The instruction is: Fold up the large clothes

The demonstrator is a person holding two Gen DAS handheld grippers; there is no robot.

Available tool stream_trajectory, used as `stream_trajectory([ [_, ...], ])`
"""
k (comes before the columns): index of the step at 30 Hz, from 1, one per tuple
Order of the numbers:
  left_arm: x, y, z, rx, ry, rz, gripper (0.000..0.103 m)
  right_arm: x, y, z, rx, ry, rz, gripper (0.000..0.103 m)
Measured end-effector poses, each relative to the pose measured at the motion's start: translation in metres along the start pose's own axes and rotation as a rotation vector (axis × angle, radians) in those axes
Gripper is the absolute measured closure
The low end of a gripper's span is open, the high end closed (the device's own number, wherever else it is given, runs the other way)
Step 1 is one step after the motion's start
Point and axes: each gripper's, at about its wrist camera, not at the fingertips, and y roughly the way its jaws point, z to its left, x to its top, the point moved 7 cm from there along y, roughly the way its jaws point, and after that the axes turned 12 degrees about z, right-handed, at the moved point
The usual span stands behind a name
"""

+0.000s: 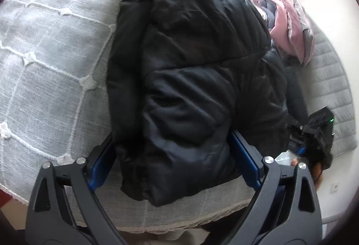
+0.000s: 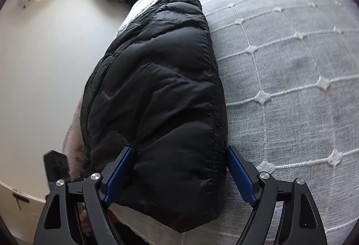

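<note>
both tongs tilted down | left tongs (image 1: 172, 148) wide, straddling jacket (image 1: 190, 65) | right tongs (image 2: 179, 166) likewise

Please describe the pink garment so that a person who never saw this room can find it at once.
Start at the bed with the grey checked bedspread. A folded black puffer jacket lies on it; the pink garment is bunched just behind the jacket, near the wall. It is the only pink thing among black and grey.
</note>
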Motion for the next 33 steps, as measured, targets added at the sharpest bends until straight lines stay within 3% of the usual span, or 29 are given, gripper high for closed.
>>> stream_trajectory([
  [5, -0.003, -0.002, 0.0, 0.005, -0.002, -0.006, 0.008, 0.0, 0.012, -0.002, 0.06, 0.045, 0.035, 0.016],
  [7, -0.004, -0.003, -0.002, -0.001, -0.02, -0.016, 0.016, -0.001, 0.018, -0.002, 0.083, 0.063, 0.042, 0.014],
  [9, -0.004, -0.003, -0.008, -0.017, -0.044, -0.031, 0.036, -0.001, 0.024, 0.0, 0.093, 0.067, 0.038, 0.014],
  [10, -0.005, -0.004, -0.01, -0.011, -0.056, -0.044, 0.039, -0.002, 0.026, 0.004, 0.076, 0.052, 0.026, 0.016],
  [11, -0.006, -0.006, -0.009, -0.004, -0.06, -0.055, 0.047, -0.002, 0.026, 0.008, 0.054, 0.032, 0.012, 0.018],
  [13, -0.006, -0.012, -0.016, -0.002, -0.071, -0.092, 0.061, -0.004, 0.023, 0.016, 0.009, -0.007, -0.021, 0.041],
  [16, -0.004, -0.019, -0.03, 0.004, -0.061, -0.135, 0.075, -0.003, 0.013, 0.029, -0.043, -0.068, -0.084, 0.063],
  [19, -0.003, -0.013, -0.047, 0.009, -0.05, -0.153, 0.079, 0.001, 0.002, 0.036, -0.119, -0.11, -0.137, 0.071],
  [24, 0.006, 0.008, -0.084, -0.036, -0.041, -0.159, 0.082, 0.02, -0.035, 0.043, -0.328, -0.211, -0.269, 0.075],
  [31, 0.04, 0.031, -0.159, -0.17, -0.007, -0.203, 0.083, 0.08, -0.098, 0.053, -0.59, -0.383, -0.395, 0.079],
  [33, 0.055, 0.035, -0.184, -0.241, 0.008, -0.226, 0.083, 0.098, -0.12, 0.053, -0.621, -0.416, -0.403, 0.08],
])
